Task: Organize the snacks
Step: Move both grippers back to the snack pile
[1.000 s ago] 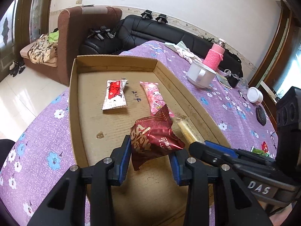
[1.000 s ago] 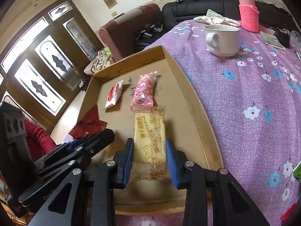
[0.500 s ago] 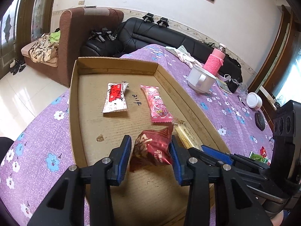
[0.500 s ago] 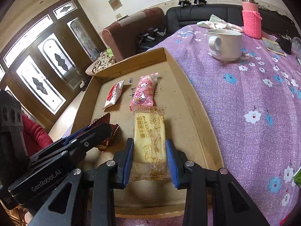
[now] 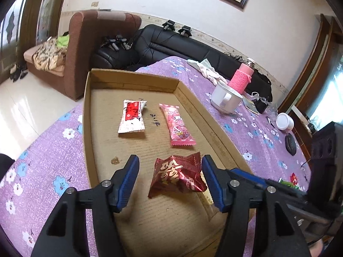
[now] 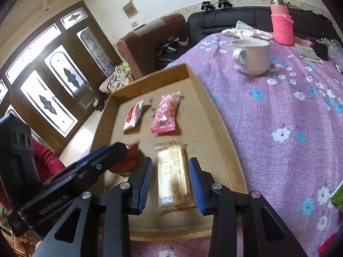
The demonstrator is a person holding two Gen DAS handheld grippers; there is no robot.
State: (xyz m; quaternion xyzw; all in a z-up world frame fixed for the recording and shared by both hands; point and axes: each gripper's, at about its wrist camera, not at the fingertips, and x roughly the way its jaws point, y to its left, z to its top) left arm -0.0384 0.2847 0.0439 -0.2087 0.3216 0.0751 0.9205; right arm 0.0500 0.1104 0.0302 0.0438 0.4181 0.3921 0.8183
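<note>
Two snacks lying released in the cardboard tray, both tongs spread

On the left, the left gripper [image 5: 170,181] is standing wide open around the dark red packet [image 5: 179,176], which is resting flat on the floor of the cardboard tray [image 5: 86,128] below the white-and-red packet [image 5: 131,116]; on the right, the right gripper [image 6: 170,181] is spread, pads clear of the pale yellow biscuit pack [image 6: 172,176], lying in line under the pink packet [image 6: 166,112], likely forming tidy rows
</note>
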